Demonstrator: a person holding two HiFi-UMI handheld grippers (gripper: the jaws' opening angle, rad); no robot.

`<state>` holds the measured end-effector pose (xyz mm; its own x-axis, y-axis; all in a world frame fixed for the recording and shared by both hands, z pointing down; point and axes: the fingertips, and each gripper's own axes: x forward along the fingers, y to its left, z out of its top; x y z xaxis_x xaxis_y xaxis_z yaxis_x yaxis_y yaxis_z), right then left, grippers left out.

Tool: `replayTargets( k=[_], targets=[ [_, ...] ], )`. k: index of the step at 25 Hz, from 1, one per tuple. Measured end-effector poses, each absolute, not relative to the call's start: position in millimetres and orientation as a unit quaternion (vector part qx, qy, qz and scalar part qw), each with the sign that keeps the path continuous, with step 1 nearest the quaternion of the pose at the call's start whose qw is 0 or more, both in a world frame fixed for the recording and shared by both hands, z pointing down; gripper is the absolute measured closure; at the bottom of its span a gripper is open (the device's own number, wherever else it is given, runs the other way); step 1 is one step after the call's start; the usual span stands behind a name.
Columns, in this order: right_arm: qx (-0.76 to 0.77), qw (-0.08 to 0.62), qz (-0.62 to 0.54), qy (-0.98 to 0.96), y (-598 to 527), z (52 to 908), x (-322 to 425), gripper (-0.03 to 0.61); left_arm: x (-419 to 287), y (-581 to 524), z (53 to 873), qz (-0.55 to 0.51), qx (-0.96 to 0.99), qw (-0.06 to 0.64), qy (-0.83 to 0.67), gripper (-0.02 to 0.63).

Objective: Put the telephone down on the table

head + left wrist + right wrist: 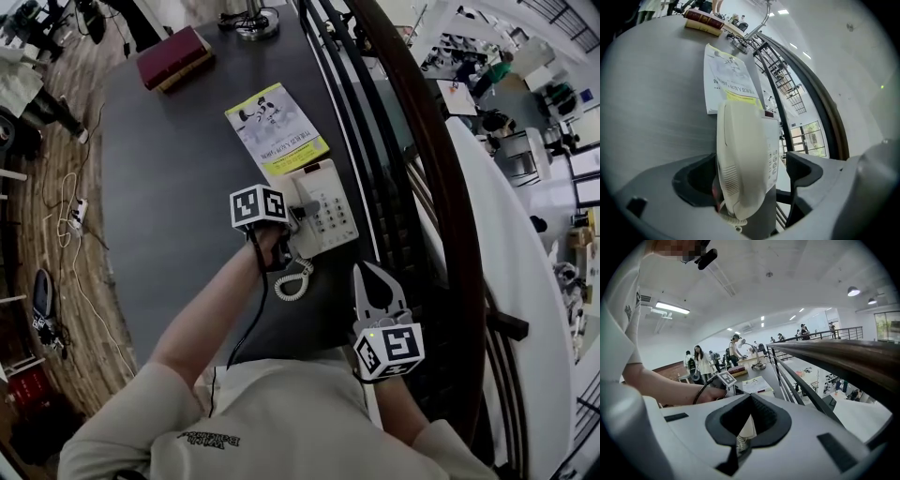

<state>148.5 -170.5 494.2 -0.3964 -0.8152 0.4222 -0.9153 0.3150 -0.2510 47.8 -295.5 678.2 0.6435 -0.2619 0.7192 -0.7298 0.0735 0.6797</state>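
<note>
A cream telephone (323, 211) lies on the dark grey table (169, 187) near its right edge, and its coiled cord (293, 281) trails toward me. The handset (740, 159) rests on the base, beside the keypad (774, 161). My left gripper (298, 217) stands over the handset end with its jaws spread to either side. The left gripper view shows the left jaw close against the handset and a gap between the right jaw and the phone. My right gripper (367, 272) hangs shut and empty just off the table's near right corner, pointing at the phone (749, 425).
A yellow and white booklet (277, 127) lies just beyond the phone. A dark red book (173, 58) and a metal lamp base (255, 21) stand at the far end. A dark railing (422, 169) runs along the table's right edge. Several people (701, 363) stand far off.
</note>
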Motion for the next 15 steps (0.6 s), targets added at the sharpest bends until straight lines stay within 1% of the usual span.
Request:
replayTargets(
  k=[10,15],
  targets=[
    [0.53,0.094,0.206,-0.817,-169,469,139,0.577,29,-277,637,0.197,0.705,0.542,-0.412,0.138],
    [0.522,0.086,0.186,-0.828,-170,453,131,0.577,14,-272,606,0.206,0.74,0.473,-0.432,0.14]
  ],
)
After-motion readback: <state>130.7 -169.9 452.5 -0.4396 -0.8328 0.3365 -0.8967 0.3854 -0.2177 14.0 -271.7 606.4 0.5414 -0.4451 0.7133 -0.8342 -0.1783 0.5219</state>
